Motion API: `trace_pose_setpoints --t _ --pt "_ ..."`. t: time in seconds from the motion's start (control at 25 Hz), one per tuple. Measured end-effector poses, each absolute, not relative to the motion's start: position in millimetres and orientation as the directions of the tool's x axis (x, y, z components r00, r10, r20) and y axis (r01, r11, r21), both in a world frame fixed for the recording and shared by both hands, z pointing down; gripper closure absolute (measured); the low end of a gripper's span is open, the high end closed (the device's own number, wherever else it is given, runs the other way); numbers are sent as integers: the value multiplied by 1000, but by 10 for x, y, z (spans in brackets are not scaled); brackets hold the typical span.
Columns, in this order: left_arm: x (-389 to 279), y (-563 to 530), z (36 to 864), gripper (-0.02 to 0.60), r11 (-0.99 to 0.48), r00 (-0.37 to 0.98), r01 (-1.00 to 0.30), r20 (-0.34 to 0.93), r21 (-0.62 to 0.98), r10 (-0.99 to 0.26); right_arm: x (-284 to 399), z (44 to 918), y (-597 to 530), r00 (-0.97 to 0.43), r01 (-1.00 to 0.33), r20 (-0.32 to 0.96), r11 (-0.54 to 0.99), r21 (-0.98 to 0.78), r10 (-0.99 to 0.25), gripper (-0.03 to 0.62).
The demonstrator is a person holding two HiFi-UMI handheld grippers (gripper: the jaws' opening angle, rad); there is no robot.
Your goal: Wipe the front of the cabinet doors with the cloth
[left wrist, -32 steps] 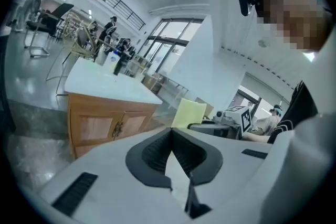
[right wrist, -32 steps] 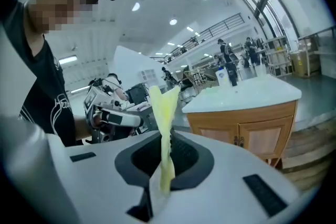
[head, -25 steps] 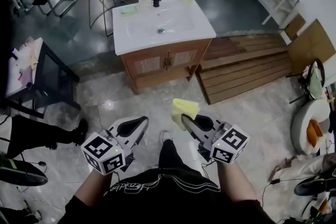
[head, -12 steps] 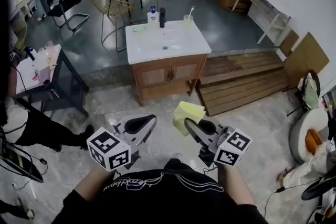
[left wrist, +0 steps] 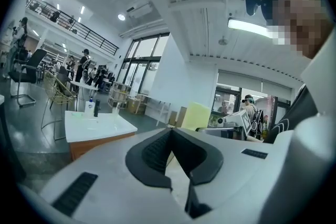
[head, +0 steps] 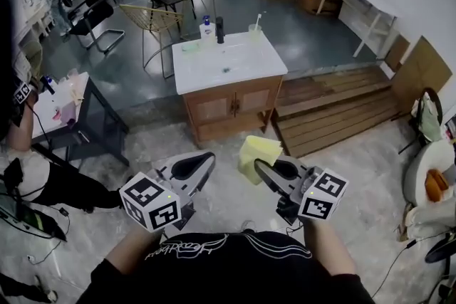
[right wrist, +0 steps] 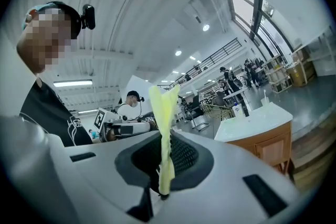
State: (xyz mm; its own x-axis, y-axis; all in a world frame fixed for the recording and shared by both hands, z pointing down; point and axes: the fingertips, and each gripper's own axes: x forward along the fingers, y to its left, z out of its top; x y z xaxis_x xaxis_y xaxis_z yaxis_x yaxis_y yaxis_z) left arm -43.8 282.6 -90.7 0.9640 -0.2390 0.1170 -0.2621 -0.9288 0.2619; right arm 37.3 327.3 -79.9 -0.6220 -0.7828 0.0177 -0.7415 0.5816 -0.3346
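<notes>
Two hand-held grippers are hanging side by side low in front of us, each carrying a cube with square markers at its back. We are holding a pale yellow folded cloth (head: 259, 152) in the right gripper (head: 258, 166): its jaws are pressing together on the cloth's lower edge, and the rest of the fabric is standing up past the tips. The left gripper (head: 205, 157) is carrying nothing, and its dark-padded jaws are meeting at the tips with only air behind them.

Well ahead of both grippers, and apart from the cloth, a brown wooden vanity cabinet (head: 235, 126) is standing under a white rectangular basin top (head: 235, 64). Its two panelled doors (head: 208, 109) are facing us, both shut. A white pump bottle (head: 206, 27), a dark tap (head: 219, 29) and a pale cup (head: 254, 30) are sitting along the top's far edge. Ahead and to the right of the right gripper, a slatted wooden platform (head: 335, 110) is lying on the floor just beside the cabinet. Off to the left of the left gripper, a dark table (head: 78, 117) is standing.
</notes>
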Motion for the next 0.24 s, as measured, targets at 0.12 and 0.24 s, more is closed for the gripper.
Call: trace_pose_setpoints --t 0.12,0.24 --pt "-457 2877 -900 575 -927 965 -258 115 274 -234 321 -823 3333 -626 -739 11 588 -330 -780 554" --pt "-476 2945 -878 575 -929 966 -255 121 269 -230 259 -853 3413 -630 -726 -22 599 -337 -776 554"
